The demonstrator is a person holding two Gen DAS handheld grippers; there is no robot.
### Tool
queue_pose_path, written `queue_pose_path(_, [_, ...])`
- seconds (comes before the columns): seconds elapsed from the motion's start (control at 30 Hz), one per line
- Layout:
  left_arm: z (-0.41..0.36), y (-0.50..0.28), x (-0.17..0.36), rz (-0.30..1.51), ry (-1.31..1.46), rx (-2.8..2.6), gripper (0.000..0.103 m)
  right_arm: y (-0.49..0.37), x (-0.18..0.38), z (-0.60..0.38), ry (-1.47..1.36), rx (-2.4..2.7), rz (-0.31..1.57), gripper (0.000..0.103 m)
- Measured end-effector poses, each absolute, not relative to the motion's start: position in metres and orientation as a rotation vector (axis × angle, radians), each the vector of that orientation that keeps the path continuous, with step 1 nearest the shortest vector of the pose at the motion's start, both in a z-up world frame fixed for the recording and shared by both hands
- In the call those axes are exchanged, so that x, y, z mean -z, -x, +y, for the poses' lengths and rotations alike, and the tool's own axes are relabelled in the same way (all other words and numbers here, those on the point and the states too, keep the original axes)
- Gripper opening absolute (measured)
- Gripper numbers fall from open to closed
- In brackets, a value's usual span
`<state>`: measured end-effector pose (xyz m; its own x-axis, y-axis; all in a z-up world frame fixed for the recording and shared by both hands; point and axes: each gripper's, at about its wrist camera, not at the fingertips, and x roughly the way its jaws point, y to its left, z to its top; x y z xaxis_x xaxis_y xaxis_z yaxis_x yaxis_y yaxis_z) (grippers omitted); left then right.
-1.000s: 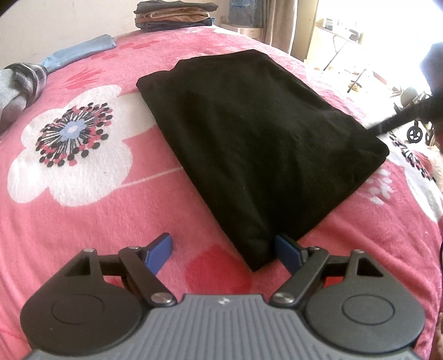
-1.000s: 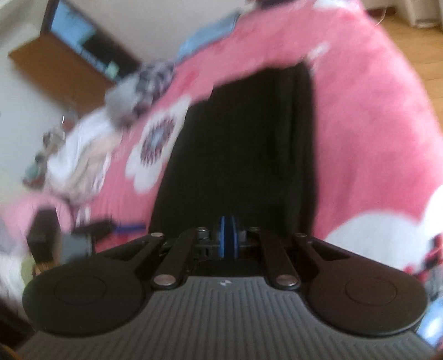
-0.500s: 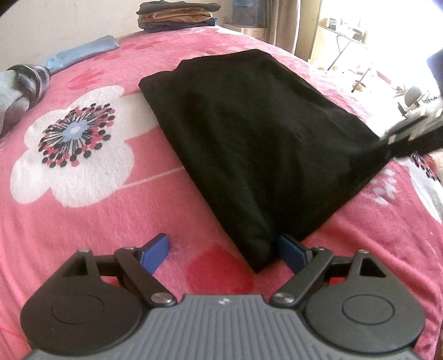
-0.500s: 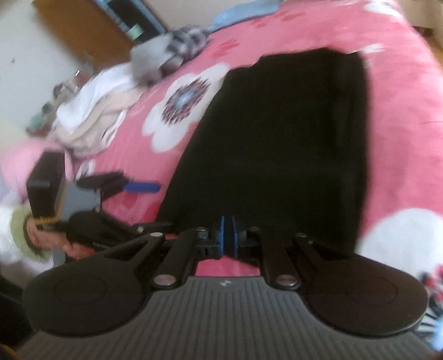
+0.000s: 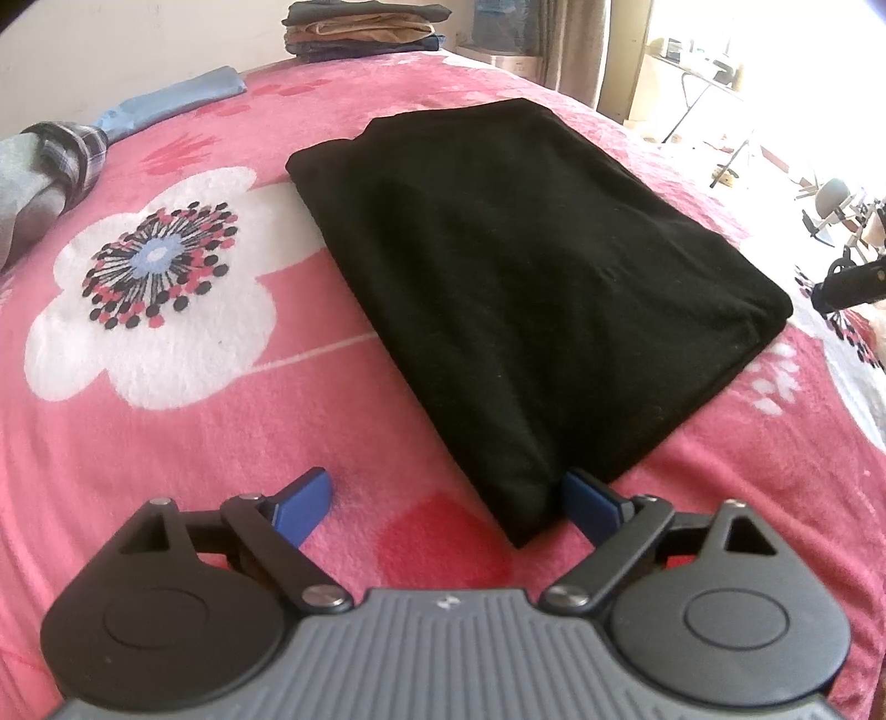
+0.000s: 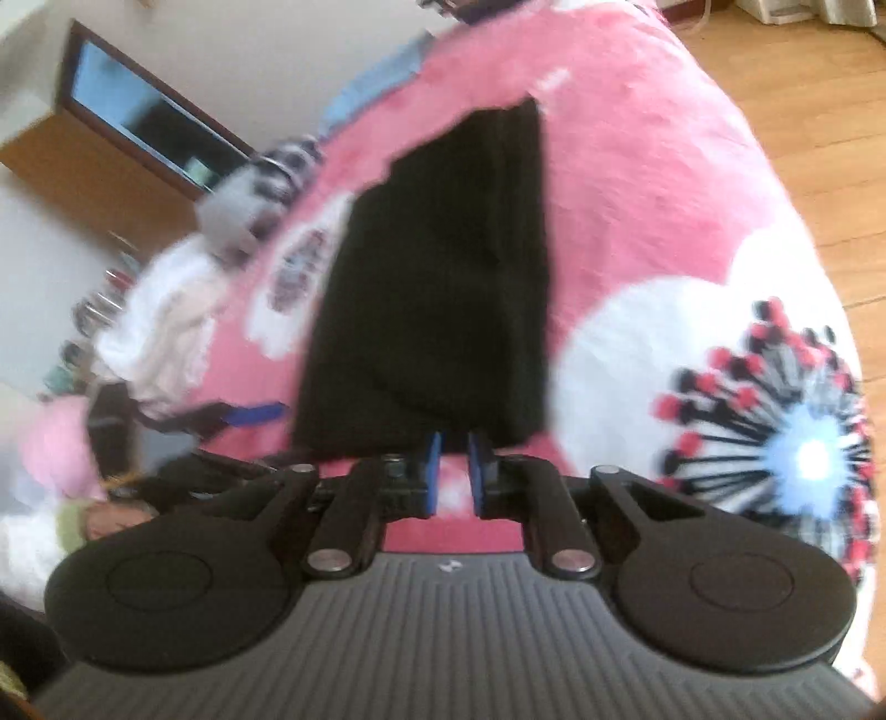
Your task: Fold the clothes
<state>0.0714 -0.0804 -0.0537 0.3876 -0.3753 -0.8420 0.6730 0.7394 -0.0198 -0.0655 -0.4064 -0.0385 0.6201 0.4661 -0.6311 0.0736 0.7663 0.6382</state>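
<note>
black garment (image 5: 526,288), folded into a soft rectangle, on fleecy pink blanket (image 5: 166,432).

Black linkage arms, silver screws, blue fingers (image 5: 588,501), ribbed grey housing.

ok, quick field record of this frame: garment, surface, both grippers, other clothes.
garment: black garment, folded flat into a rectangle
surface: pink floral blanket
left gripper: open wide, jaws just been opening; garment's near corner between them, not pinched
right gripper: slightly open, jaws just been opening; nothing between them
other clothes: folded stack at far edge; grey and plaid item at left
</note>
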Motion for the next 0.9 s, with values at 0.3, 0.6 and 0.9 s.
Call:
queue_pose_path(0.3, [-0.082,-0.07,0.054,0.965,-0.348,0.664,0.094,0.017,0.062,-0.385,-0.654,-0.265,0.896,0.018])
queue_pose_path(0.6, [-0.079,-0.072,0.054,0.972,-0.335,0.669,0.095,0.076,0.075,-0.454,-0.936,-0.042,0.744,0.019])
queue_pose_path(0.9, [-0.08,-0.07,0.054,0.968,-0.343,0.659,0.095,0.005,0.068,-0.381,-0.76,-0.294,0.792,0.019])
